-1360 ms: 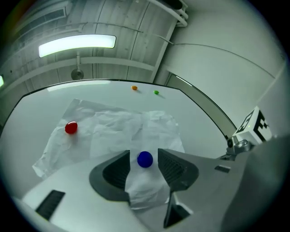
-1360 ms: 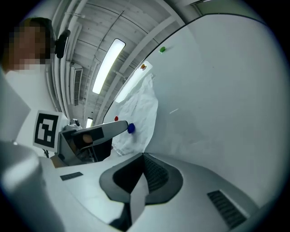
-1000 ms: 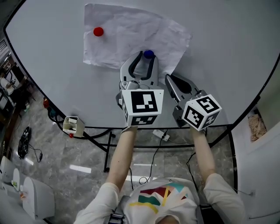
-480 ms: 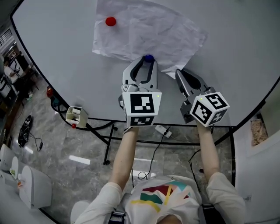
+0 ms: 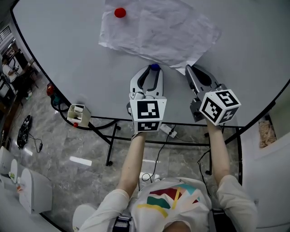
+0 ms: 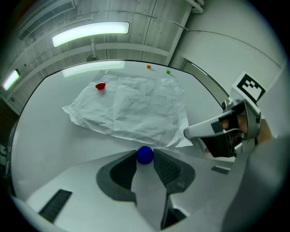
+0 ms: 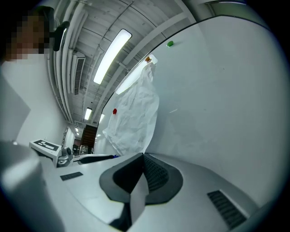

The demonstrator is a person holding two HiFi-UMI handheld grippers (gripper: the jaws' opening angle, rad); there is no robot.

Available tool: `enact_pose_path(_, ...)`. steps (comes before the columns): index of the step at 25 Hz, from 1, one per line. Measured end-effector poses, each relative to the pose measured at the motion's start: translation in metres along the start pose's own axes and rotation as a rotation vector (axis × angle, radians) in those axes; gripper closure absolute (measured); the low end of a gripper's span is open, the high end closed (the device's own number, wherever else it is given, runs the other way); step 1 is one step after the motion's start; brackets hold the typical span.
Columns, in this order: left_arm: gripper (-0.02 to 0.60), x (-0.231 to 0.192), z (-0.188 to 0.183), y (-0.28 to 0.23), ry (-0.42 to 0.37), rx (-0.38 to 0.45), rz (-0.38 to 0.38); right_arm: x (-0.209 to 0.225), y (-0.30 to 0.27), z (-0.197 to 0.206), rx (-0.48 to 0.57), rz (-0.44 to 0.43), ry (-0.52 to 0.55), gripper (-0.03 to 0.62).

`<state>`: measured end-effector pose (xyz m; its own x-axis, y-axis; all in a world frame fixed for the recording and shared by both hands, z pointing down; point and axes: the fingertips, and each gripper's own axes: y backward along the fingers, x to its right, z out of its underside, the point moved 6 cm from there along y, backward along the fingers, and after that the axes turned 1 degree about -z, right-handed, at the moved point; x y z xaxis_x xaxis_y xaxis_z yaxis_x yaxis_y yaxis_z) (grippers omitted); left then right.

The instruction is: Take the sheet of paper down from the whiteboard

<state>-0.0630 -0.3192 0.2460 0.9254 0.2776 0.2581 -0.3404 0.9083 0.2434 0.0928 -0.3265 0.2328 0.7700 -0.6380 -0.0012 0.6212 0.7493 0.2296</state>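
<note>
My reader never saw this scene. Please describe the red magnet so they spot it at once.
Find the large whiteboard, then the crumpled sheet of paper on it. The red magnet sits near the sheet's left edge in the head view: round, the only red thing on it.

The person wears a white short-sleeved T-shirt [image 5: 168, 206] with a red, yellow and teal print. The left gripper [image 5: 153, 69] and right gripper [image 5: 189, 69] are pale grey, with dark ribbed pads [image 6: 168, 168] and black-and-white marker cubes [image 5: 148, 113].

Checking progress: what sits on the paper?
One red magnet, near the paper's corner. The left gripper, its jaws just closing, holds the blue magnet off it. The board behind is covered.
</note>
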Motion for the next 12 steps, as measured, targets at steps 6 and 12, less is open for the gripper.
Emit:
enact_pose_path(6,0.353,-0.003,0.001,0.005,0.075,0.041,0.017,-0.002,0.000,0.002,-0.015,0.010,0.028,0.580)
enact_pose_path(12,0.334,-0.039,-0.048,0.031,0.172,0.177,-0.034,-0.001,0.001,0.002,-0.023,0.023,0.043,0.580)
